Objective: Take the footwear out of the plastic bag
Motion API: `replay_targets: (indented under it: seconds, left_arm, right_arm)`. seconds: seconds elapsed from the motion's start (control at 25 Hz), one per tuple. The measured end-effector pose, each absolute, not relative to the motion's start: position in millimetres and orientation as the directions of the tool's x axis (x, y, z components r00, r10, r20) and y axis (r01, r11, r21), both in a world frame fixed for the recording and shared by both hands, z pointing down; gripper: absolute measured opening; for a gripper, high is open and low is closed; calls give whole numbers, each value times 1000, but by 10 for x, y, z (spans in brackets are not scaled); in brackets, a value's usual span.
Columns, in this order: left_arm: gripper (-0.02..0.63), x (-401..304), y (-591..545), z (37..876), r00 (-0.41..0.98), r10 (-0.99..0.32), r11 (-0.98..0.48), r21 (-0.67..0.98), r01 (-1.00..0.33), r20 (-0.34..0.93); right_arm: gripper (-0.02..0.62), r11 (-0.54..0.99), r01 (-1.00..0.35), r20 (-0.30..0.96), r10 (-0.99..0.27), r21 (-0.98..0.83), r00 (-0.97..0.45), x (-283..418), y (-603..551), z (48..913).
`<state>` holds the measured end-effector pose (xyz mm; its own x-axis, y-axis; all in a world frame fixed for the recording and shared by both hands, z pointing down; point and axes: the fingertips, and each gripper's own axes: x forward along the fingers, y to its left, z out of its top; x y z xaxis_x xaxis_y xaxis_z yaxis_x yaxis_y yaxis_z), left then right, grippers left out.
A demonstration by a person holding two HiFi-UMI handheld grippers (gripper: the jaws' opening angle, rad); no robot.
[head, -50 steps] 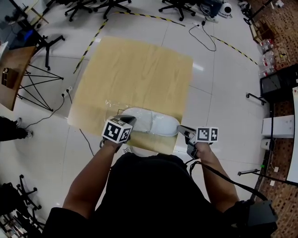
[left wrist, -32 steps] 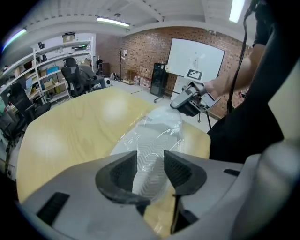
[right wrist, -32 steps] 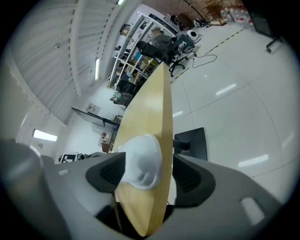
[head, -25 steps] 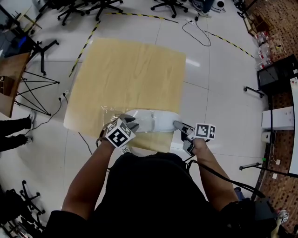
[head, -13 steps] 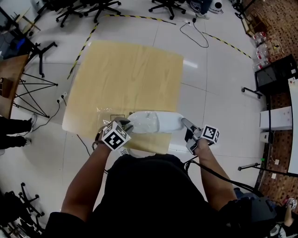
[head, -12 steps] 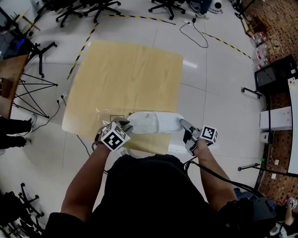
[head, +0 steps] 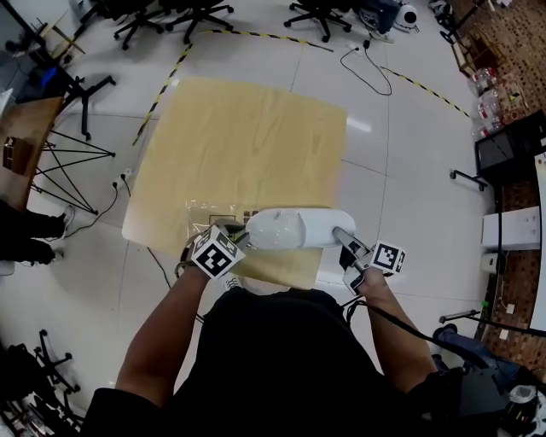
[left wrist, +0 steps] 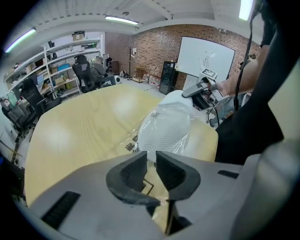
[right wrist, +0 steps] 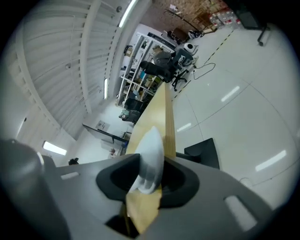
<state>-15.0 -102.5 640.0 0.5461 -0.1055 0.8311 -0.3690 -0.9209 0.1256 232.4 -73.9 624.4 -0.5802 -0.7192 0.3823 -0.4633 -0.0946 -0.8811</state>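
Observation:
A white piece of footwear (head: 294, 229) hangs just above the near edge of the wooden table (head: 247, 136), between my two grippers. A clear plastic bag (head: 207, 216) wraps its left end and trails onto the table. My left gripper (head: 235, 238) has just been closing, and its jaws pinch the bag's film. In the left gripper view the wrapped footwear (left wrist: 165, 127) lies just beyond that gripper (left wrist: 151, 161). My right gripper (head: 343, 239) has also just been closing and is shut on the footwear's right end (right wrist: 151, 150), which fills the right gripper (right wrist: 149, 174).
Office chairs (head: 171, 13) stand beyond the table's far side. A floor cable (head: 371, 64) and yellow-black tape (head: 166, 81) lie nearby. At the left are a small wooden table (head: 21, 128) and a person's feet (head: 30, 235). Black equipment (head: 508, 145) stands at the right.
The footwear has come up off the table and shifted slightly right. My right gripper opened, then closed on its right end and rose. My left gripper's jaws narrowed onto the bag.

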Motion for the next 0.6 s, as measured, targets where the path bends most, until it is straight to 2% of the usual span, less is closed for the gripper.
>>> replay_targets:
  seconds: [0.12,0.6]
  left_arm:
    - [55,-190,-1076,6403,537,-115,-918,117,-379,836]
    - [9,-492,-1555,6520,445,-215,-851,56,-522,869]
  right_arm:
    - [98,-131,-425,370,-750,-896,-548,2538,-719,6165]
    - [84,-36,-372,205,-881,-927,-427,3136,-626,5552]
